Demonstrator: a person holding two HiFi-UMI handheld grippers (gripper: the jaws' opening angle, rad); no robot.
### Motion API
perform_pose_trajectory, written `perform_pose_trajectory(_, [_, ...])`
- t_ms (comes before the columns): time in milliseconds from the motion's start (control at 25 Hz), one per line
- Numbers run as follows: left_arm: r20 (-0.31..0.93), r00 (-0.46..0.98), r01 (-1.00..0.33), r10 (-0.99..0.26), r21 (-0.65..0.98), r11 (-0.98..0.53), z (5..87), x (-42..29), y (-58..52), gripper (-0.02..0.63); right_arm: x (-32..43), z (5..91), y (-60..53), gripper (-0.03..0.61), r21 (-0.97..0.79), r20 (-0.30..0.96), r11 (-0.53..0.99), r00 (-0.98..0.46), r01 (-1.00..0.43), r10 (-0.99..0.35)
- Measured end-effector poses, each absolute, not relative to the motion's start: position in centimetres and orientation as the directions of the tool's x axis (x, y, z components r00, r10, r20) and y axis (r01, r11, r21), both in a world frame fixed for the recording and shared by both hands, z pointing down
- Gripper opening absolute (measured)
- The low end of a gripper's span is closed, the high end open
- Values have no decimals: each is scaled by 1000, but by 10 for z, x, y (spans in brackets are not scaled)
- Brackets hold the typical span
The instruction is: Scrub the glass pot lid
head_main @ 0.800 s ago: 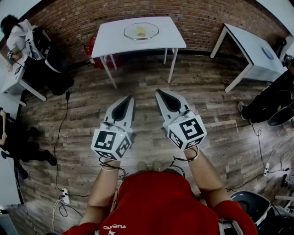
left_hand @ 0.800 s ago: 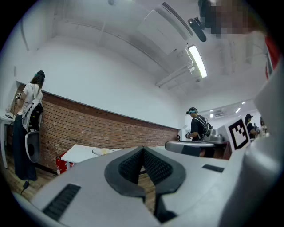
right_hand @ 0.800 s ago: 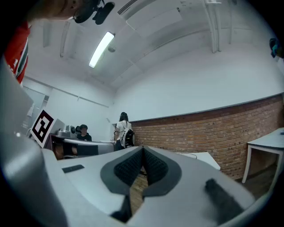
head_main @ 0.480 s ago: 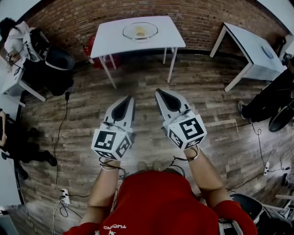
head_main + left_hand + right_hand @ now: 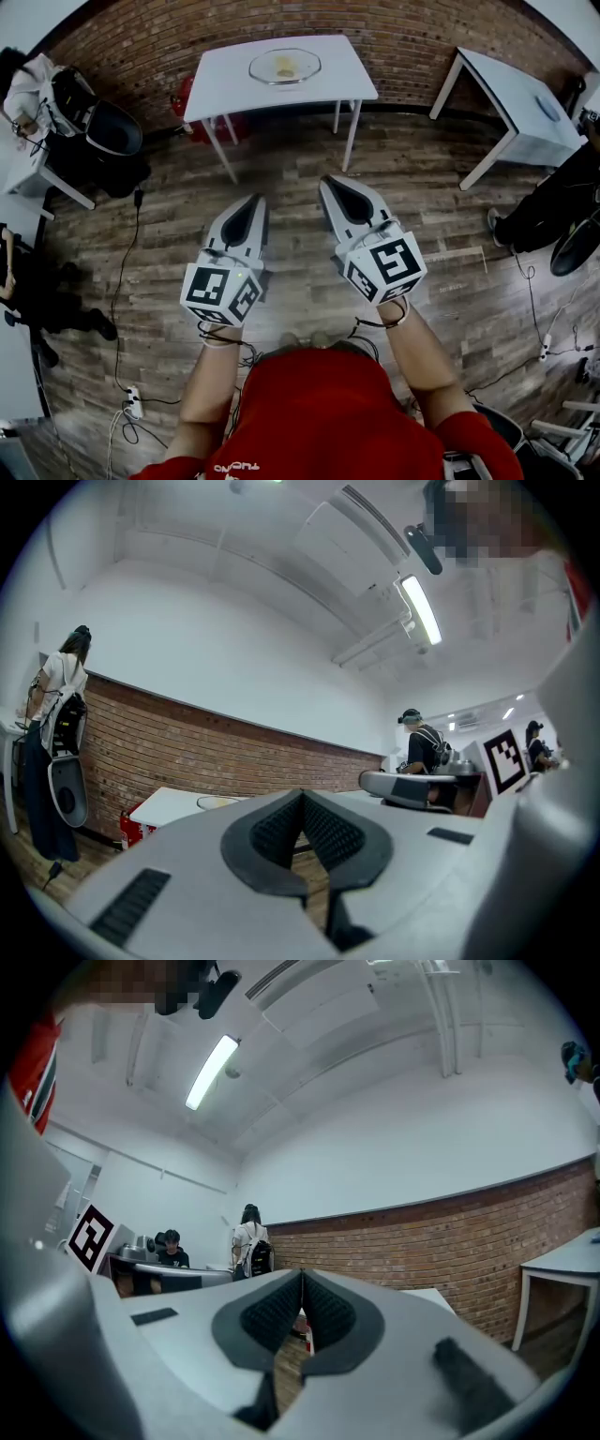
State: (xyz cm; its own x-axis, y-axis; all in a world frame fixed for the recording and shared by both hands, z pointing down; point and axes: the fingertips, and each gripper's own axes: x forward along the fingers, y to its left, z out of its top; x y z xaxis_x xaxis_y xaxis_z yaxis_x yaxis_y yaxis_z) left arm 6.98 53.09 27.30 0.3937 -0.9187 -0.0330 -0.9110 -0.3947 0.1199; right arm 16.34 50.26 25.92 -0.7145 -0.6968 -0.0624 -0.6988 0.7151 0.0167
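Underfoot lay a wood-plank floor (image 5: pixel 441 187), and a brick wall (image 5: pixel 187 37) closed the far side of the room. A white table (image 5: pixel 225 84) stood against that wall. The glass pot lid (image 5: pixel 309 62) lay flat on it near the middle, with a small yellowish thing (image 5: pixel 285 66) on it that was too small to identify. A red object (image 5: pixel 187 98) sat on the floor by the table's left legs. A second white table (image 5: pixel 511 103) stood to the right, and cables (image 5: pixel 127 281) ran across the floor to a power strip (image 5: pixel 133 401). The gripper views showed white plaster above the brick and a strip light (image 5: pixel 420 609) on the ceiling.

The person in the red shirt (image 5: pixel 319 412) stood well back from the lid. They held the left gripper (image 5: pixel 255 200) and the right gripper (image 5: pixel 328 181) level and side by side over bare floor. Each gripper's jaws were clenched, the ribbed pads (image 5: pixel 302 832) meeting with nothing between them.

Compared with the earlier frames, little had changed. The lid had stayed where it was, and both pairs of jaws had remained closed. The left gripper had drifted slightly left and lower in the head view. At the upper left, the person in white (image 5: pixel 28 84) and the dark chair (image 5: pixel 112 131) had shifted.
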Motion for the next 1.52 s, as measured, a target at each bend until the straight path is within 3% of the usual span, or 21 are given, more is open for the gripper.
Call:
perform_pose_trajectory(800, [-43,326,-938,-945,112,-328,275,69,483,17,175,269,446,29,40,-38,736,-737,-676,-675])
perform_pose_trajectory(1520, [-53,372,-922,-927,92,-376,280,-24,287,17,92,277,259,30,73,-25,687,-690,-723,-724])
